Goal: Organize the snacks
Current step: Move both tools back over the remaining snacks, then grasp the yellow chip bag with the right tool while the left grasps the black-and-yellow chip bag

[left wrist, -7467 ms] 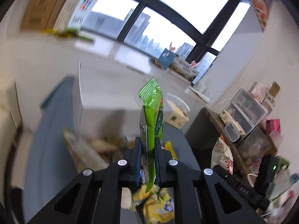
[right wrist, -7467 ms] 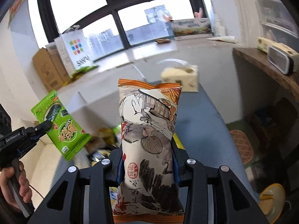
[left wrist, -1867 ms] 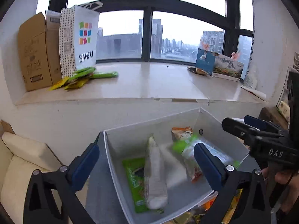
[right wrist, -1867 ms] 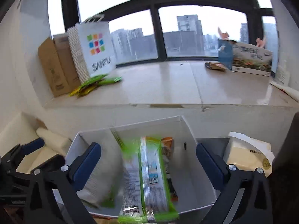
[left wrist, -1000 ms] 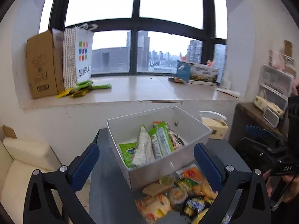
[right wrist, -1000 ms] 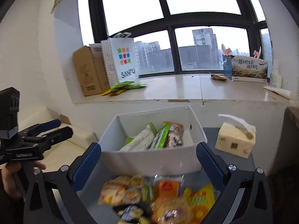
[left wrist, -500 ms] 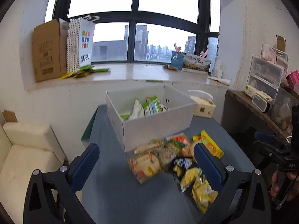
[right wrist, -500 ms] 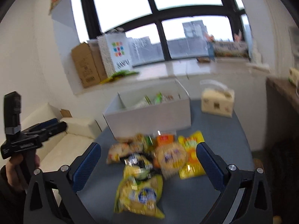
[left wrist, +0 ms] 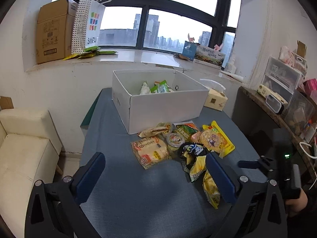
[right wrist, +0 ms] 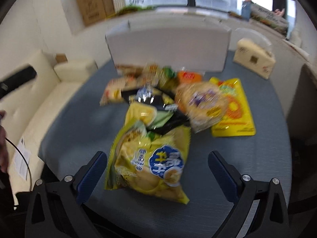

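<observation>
A white box (left wrist: 166, 107) stands at the far side of the blue-grey table (left wrist: 122, 194) and holds several snack packs (left wrist: 156, 88). In front of it lies a heap of loose snacks (left wrist: 184, 144). My left gripper (left wrist: 156, 178) is open and empty, hovering over bare table short of the heap. My right gripper (right wrist: 157, 173) is open too, low over a yellow chip bag (right wrist: 150, 158) that lies between its fingers' line. Beyond that bag sit a round cracker pack (right wrist: 202, 103) and a flat yellow pouch (right wrist: 231, 109). The white box (right wrist: 168, 45) is blurred in the right wrist view.
A tissue box (left wrist: 215, 98) sits right of the white box. A cream sofa (left wrist: 21, 150) stands left of the table. A shelf with storage bins (left wrist: 283, 91) lines the right wall. The windowsill carries a cardboard box (left wrist: 52, 31) and a paper bag (left wrist: 88, 25).
Both grippers have let go of their snack packs into the box and pulled back toward me. The right one has dropped low over the yellow chip bag.
</observation>
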Action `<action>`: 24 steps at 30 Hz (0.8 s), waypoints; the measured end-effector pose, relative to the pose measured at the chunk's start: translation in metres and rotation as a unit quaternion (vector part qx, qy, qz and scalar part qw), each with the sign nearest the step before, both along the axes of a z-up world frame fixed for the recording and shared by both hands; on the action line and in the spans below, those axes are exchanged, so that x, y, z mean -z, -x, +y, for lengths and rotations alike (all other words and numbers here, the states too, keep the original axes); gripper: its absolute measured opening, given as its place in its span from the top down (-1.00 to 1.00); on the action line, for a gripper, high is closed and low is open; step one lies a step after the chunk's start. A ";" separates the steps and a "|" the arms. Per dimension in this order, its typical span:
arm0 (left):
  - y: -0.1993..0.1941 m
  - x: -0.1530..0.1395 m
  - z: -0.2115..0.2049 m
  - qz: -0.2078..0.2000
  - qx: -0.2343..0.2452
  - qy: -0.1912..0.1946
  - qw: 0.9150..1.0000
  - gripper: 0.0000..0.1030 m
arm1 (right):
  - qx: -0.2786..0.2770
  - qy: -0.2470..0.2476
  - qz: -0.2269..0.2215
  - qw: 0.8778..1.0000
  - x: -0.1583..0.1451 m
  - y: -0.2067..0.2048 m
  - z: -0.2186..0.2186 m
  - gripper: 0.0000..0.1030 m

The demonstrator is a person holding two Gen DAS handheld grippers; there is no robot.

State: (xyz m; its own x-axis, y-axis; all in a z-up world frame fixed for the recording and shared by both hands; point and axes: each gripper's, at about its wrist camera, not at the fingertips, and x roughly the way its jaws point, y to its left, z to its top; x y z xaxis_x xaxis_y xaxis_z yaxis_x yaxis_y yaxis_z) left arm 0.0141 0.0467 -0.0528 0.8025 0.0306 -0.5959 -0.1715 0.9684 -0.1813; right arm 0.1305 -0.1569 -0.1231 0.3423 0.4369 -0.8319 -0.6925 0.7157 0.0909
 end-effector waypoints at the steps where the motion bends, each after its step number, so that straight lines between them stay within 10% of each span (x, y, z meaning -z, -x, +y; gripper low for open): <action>1: 0.000 0.000 -0.001 -0.001 0.004 -0.001 1.000 -1.00 | -0.010 0.004 0.011 1.000 0.006 -0.002 0.004 -1.00; 7: -0.004 0.006 -0.006 0.011 0.014 0.003 1.000 -1.00 | -0.010 -0.004 0.060 0.998 0.034 -0.014 0.006 -0.94; 9: -0.006 0.009 -0.006 0.015 0.016 0.006 1.000 -1.00 | -0.003 -0.034 0.061 0.998 0.036 -0.015 -0.001 -0.26; 12: -0.009 0.014 -0.012 0.024 0.029 0.006 0.999 -1.00 | -0.008 -0.057 0.072 0.996 0.033 -0.013 -0.014 0.06; 24: -0.053 0.036 -0.053 0.068 0.093 -0.001 0.993 -1.00 | 0.064 -0.159 0.034 0.985 -0.019 0.005 -0.118 0.07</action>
State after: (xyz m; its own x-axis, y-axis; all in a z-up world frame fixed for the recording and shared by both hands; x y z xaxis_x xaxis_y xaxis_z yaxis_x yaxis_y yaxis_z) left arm 0.0667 -0.0065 -0.0889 0.7058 -0.1093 -0.6999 -0.0124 0.9860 -0.1665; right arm 0.1255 -0.2751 -0.1045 0.3599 0.6354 -0.6832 -0.5829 0.7249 0.3671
